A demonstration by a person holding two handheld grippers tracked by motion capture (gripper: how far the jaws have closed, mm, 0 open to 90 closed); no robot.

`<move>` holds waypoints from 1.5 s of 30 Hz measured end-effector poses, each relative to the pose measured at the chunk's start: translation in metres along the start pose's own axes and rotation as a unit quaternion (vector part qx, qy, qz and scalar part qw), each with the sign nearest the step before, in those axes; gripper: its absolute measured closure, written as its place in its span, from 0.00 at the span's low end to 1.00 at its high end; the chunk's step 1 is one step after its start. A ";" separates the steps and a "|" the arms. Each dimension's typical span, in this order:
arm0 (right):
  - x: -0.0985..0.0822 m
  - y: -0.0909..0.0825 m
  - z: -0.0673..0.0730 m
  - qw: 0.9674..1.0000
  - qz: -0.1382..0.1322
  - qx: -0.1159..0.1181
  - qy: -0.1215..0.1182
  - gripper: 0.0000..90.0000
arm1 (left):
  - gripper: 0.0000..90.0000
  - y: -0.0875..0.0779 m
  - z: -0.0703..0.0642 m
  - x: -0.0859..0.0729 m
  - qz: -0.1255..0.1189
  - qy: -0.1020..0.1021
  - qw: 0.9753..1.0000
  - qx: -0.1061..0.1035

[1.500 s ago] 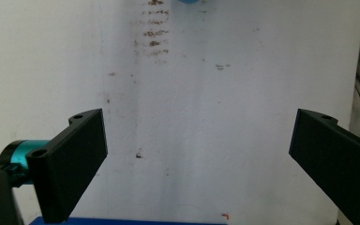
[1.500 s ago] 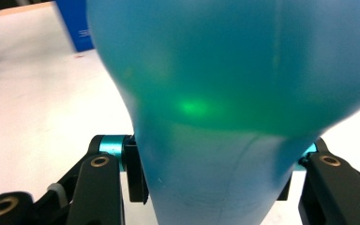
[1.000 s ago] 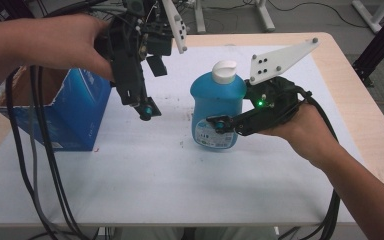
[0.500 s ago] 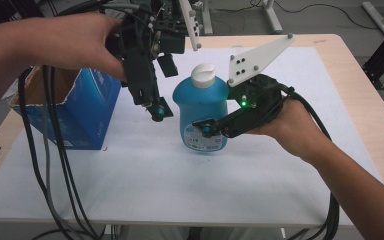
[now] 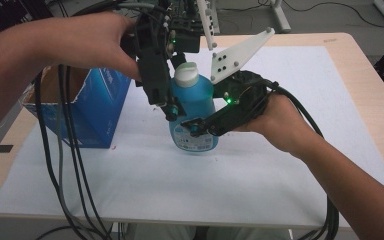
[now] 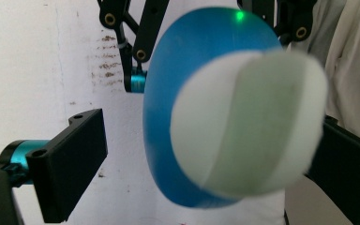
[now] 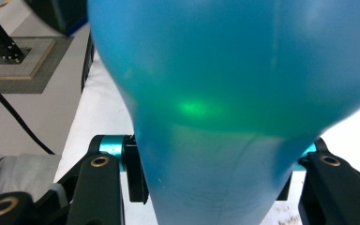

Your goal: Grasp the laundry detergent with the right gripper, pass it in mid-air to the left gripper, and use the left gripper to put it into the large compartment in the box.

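A blue bottle (image 5: 195,102) with a white cap (image 5: 186,75) is near the middle of the white mat (image 5: 280,190). My right gripper (image 5: 196,129) comes in from the right and is shut on the bottle's lower body (image 7: 234,70), with one jaw on each side (image 7: 215,180). My left gripper (image 5: 174,109) reaches down from above on the bottle's left side. In the left gripper view its jaws stand apart on either side of the cap (image 6: 248,126) without touching it (image 6: 206,168). Whether the bottle's base rests on the mat is unclear.
An open blue carton (image 5: 87,107) stands at the left of the mat, close to the left hand. Black cables (image 5: 65,165) hang from the left gripper over the table's front left. The wooden table's rim (image 5: 375,100) runs along the right.
My right gripper has carried the bottle leftward, towards the left gripper. The bottle's cap now sits between the left gripper's jaws. The left hand has hardly shifted.
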State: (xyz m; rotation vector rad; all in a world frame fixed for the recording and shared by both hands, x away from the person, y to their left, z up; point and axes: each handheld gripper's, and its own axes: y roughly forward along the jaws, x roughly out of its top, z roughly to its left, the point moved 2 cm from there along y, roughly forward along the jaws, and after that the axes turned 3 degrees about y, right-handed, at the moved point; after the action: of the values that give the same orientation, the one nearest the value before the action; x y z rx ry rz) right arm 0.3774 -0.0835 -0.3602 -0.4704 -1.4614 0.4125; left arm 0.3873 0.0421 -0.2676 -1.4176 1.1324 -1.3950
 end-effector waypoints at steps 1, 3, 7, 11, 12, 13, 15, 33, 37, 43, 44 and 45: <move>0.000 0.000 0.000 1.000 0.000 0.000 0.000 0.51 | 0.05 0.000 0.000 0.000 0.000 0.000 1.000 0.000; 0.002 0.002 0.000 1.000 0.003 0.003 0.000 0.51 | 0.05 0.001 0.000 0.001 -0.001 0.002 1.000 0.001; 0.004 0.004 0.001 1.000 0.003 0.007 0.004 0.51 | 0.05 0.001 0.000 0.001 0.001 0.005 1.000 0.004; 0.004 0.003 0.000 1.000 0.006 0.005 0.007 0.51 | 0.05 0.002 0.000 0.001 0.004 0.007 1.000 0.005; 0.004 0.003 0.000 1.000 0.006 0.006 0.007 0.51 | 0.05 0.003 0.000 0.001 0.004 0.008 1.000 0.005; 0.004 0.003 0.000 1.000 0.006 0.006 0.007 0.51 | 0.05 0.003 0.000 0.001 0.005 0.008 1.000 0.005; 0.005 0.003 0.000 1.000 0.006 0.005 0.007 0.51 | 0.05 0.004 0.001 0.002 0.005 0.008 1.000 0.005; 0.006 0.002 0.001 1.000 0.002 0.003 0.010 0.51 | 0.21 0.004 0.002 0.003 0.002 0.024 1.000 0.005; 0.006 0.002 0.001 1.000 0.002 0.003 0.010 0.51 | 0.24 0.004 0.002 0.003 -0.001 0.027 1.000 0.007; 0.006 0.002 0.001 1.000 0.003 0.005 0.011 0.51 | 0.30 0.003 0.001 0.005 -0.006 0.035 0.999 0.009; 0.006 0.002 0.001 1.000 0.002 0.005 0.010 0.51 | 0.30 0.003 0.001 0.005 -0.008 0.035 0.999 0.009; 0.006 0.001 0.001 1.000 0.002 0.004 0.011 0.51 | 0.31 0.002 0.001 0.005 -0.009 0.034 0.999 0.009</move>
State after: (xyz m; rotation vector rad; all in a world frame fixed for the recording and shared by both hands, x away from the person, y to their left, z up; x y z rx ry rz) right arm 0.3770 -0.0790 -0.3559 -0.4699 -1.4383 0.4141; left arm 0.3883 0.0368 -0.2686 -1.3795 1.1501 -1.4735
